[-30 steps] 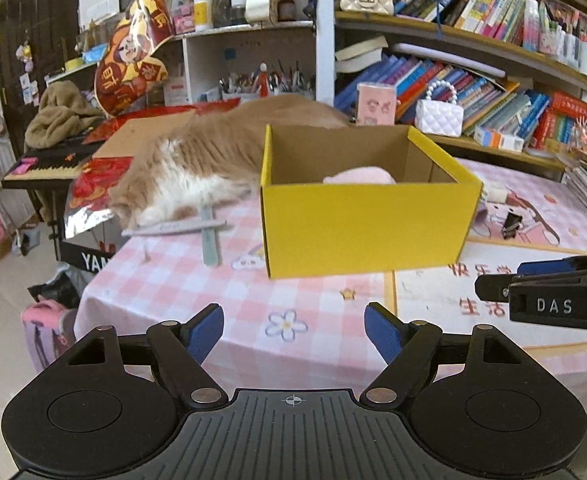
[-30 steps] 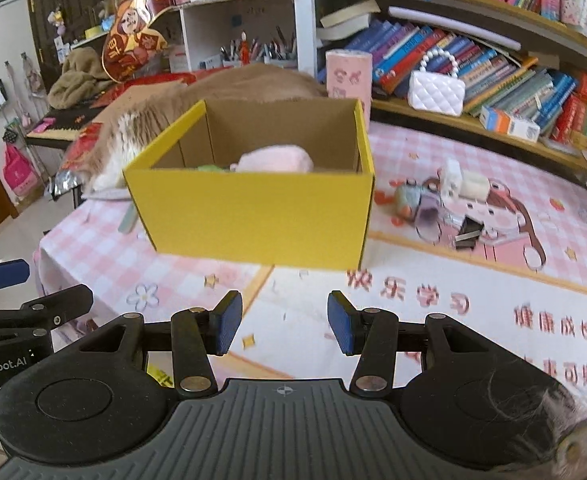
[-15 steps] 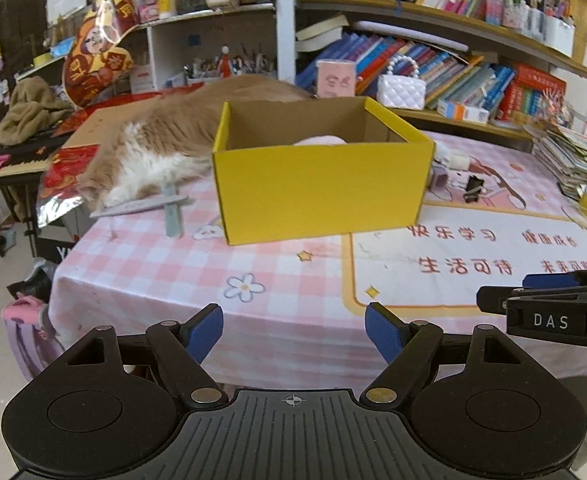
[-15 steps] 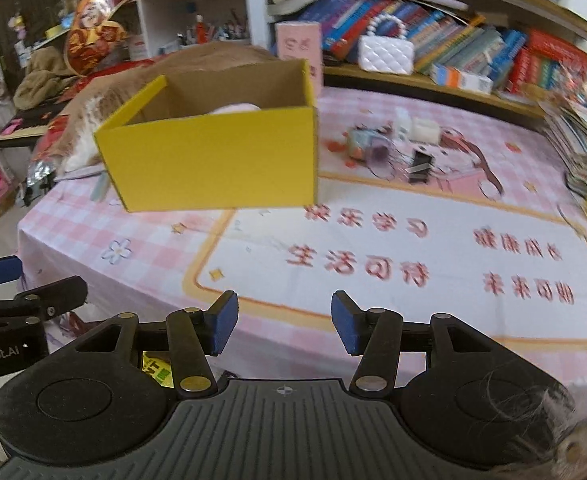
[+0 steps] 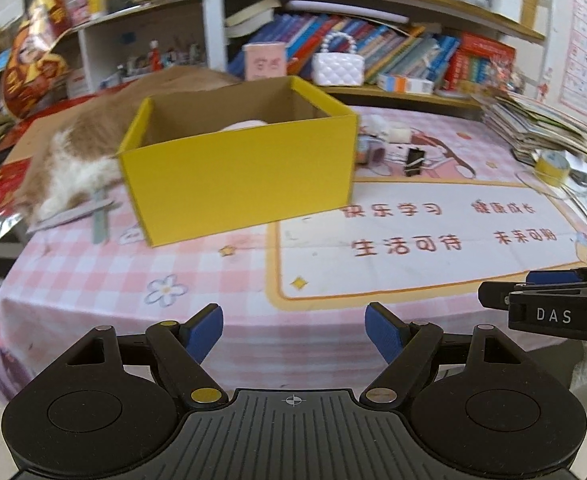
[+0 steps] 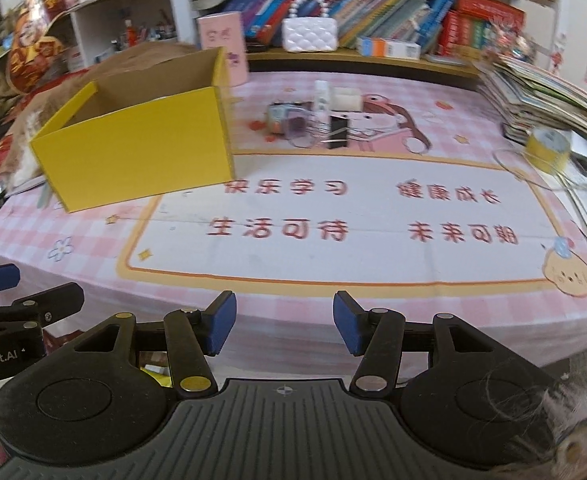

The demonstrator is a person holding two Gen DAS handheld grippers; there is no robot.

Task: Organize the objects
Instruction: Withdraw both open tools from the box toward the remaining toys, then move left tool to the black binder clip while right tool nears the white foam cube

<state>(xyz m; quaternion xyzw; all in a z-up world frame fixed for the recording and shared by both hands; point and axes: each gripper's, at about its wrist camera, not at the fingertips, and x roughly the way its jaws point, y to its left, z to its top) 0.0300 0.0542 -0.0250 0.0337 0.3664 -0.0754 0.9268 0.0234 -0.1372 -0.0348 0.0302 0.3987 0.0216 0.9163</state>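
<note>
yellow cardboard box (image 5: pixel 237 168) sits open-topped on the pink checked tablecloth (image 5: pixel 93 272), toward the left of the table, and it looks smaller and farther off in both wrist views than it did a second ago, with more of the white printed mat (image 6: pixel 333 216) now showing in front of the grippers. in the right wrist view the box has slid from the middle of the picture to the left, so the small clutter (image 6: pixel 313 120) of clips and little boxes beyond the mat now lies nearer the centre. the box's long axis runs roughly left to right across the left wrist view, one long yellow side facing the camera and its right-hand corner turned a little toward it; something pale pink (image 5: pixel 245 124) shows just above its near wall, inside. a ginger and white cat (image 5: pixel 77 152) lies against the box's far left side. the left gripper (image 5: pixel 293 334) hangs over the table's near edge with its jaws wide apart and nothing between them, same gap as before. the right gripper (image 6: pixel 284 322) also holds nothing; its jaws have just been opening and stand parted, narrower than the left's. a stack of books (image 6: pixel 549 92) and a roll of yellow tape (image 6: pixel 547 148) sit at the table's right end.
</note>
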